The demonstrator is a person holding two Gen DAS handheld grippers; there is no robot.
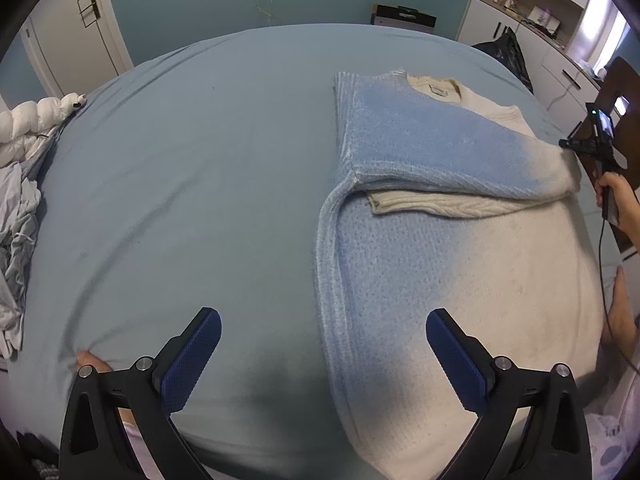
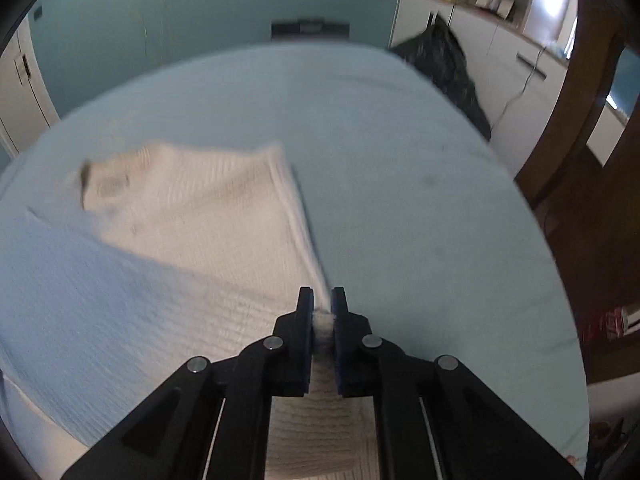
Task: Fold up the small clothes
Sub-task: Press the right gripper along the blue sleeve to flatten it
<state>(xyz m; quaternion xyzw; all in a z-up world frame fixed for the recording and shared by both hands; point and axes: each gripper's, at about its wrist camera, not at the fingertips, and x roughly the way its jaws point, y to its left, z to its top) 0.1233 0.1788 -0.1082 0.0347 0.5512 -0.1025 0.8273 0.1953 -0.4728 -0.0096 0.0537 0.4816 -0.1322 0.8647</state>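
Observation:
A knitted sweater, blue on its left and cream on its right, lies on the bed with its blue sleeve folded across the chest. My left gripper hovers open over the sweater's left edge, nothing between its blue pads. My right gripper is shut on the sweater's cream right edge, which runs up between the pads. From the left wrist the right gripper shows at the far right, at the cream sleeve end, held by a hand.
The grey-blue bed sheet stretches to the left. Crumpled clothes and a white quilt lie at the bed's left edge. A black bag, white cabinets and a wooden frame stand on the right.

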